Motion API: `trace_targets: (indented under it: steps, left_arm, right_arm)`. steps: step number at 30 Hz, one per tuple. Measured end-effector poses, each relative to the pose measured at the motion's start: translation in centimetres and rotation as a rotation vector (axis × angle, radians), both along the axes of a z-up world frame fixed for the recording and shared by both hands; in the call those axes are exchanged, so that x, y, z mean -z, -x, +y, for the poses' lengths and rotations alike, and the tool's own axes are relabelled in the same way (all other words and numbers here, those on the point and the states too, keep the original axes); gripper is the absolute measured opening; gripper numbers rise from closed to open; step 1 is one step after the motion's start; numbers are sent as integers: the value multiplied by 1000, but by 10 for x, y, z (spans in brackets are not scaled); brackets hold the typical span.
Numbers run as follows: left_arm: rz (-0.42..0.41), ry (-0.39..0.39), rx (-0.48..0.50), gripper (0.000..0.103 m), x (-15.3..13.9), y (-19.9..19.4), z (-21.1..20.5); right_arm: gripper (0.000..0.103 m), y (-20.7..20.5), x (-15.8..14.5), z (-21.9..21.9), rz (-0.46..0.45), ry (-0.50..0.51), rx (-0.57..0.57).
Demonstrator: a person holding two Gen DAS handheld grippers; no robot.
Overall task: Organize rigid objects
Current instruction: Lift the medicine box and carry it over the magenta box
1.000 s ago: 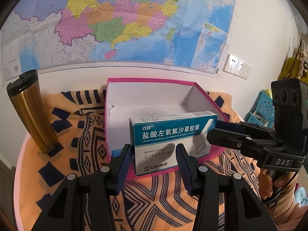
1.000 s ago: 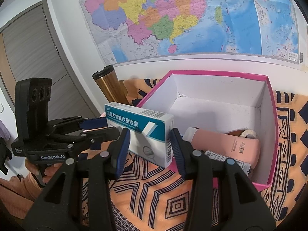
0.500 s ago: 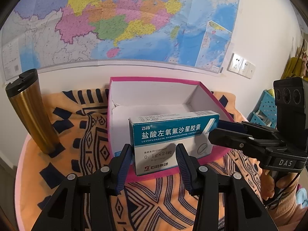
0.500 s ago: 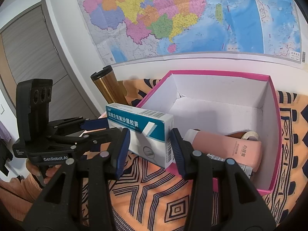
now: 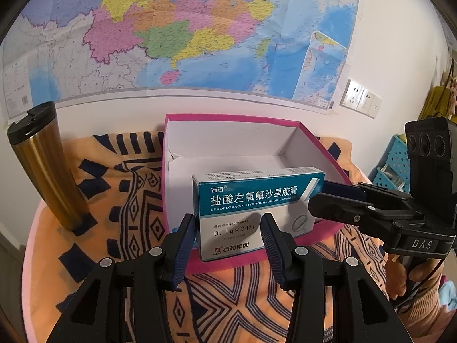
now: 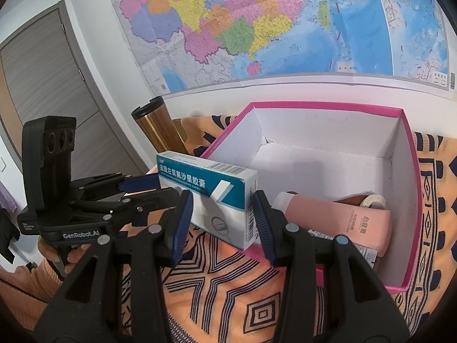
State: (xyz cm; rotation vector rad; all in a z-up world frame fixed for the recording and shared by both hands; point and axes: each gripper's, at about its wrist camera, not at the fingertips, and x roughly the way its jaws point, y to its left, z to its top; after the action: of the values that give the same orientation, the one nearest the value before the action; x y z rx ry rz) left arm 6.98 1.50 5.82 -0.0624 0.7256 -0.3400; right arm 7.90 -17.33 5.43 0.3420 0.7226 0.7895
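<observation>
A teal-and-white medicine box (image 5: 254,211) hangs just above the near rim of an open pink cardboard box (image 5: 245,120). My left gripper (image 5: 228,228) and my right gripper (image 6: 221,214) are both shut on it, one at each end. It also shows in the right wrist view (image 6: 211,188). Inside the pink box (image 6: 411,200) lie a pink tube (image 6: 337,223), a tape roll (image 6: 374,200) and a white tube (image 6: 362,251).
A gold tumbler with a black lid (image 5: 42,165) stands left of the pink box on the orange patterned cloth (image 5: 114,205). A wall map (image 5: 171,28) hangs behind. Blue baskets (image 5: 394,163) stand at the far right.
The medicine box, held by both grippers, has edged a little up and toward the pink box. The grip is the same.
</observation>
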Motion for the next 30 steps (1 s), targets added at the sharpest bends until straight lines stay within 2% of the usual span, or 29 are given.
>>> trace_targets:
  steps: [30]
  left_arm:
    - [16, -19, -25, 47, 6, -16, 1]
  right_arm:
    - [46, -7, 1, 8, 13, 3, 3]
